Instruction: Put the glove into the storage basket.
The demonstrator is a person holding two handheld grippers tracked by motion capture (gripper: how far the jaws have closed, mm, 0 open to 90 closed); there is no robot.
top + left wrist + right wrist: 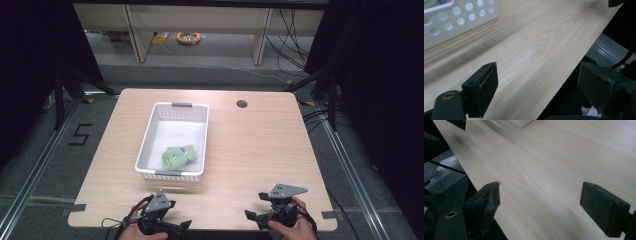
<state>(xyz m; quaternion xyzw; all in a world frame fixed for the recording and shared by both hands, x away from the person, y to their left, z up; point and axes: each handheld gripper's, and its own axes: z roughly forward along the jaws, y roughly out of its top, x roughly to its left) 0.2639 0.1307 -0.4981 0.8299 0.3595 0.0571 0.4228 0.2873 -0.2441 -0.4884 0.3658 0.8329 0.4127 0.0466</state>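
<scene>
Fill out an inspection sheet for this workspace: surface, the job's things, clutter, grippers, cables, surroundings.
Surface: light wooden table with a round dark hole near its far edge.
Job's things: white perforated basket left of centre; a green bundle lies in its near end.
Clutter: nothing seen on the table outside the basket.
Grippers: left gripper and right gripper are held at the near edge, jaws wide apart, nothing between them.
Cables: a black cable trails by the left hand; more cables lie on the floor beyond.
Surroundings: grey floor, wooden shelving legs, an orange coil, dark curtains at both sides.
</scene>
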